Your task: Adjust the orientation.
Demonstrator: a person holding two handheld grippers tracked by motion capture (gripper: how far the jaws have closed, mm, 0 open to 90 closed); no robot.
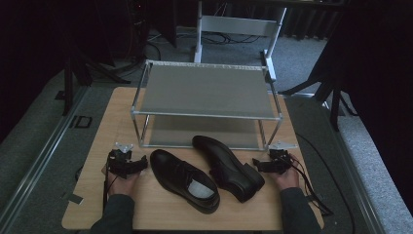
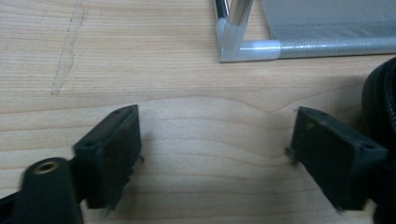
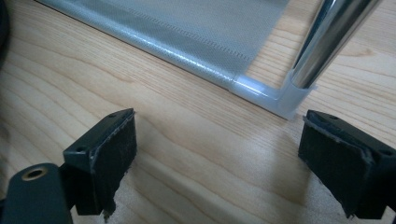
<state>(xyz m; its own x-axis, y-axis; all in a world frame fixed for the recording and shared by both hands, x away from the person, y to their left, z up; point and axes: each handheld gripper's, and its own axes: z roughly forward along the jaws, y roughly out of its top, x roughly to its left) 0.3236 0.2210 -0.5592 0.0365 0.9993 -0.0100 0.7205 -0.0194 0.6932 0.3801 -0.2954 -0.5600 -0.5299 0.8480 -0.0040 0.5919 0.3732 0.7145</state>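
Two shoes (image 1: 207,173) between spread tongs (seemingly empty) | rack (image 1: 204,92) behind

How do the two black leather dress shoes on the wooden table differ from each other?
The left black leather dress shoe stands upright on its sole, its pale insole showing; the right black leather dress shoe lies tipped on its side, so its opening is hidden. The left shoe's toe points to the far left, beside the left gripper; the right shoe's toe reaches toward the metal two-shelf rack. Both are glossy black and look like a matching pair.
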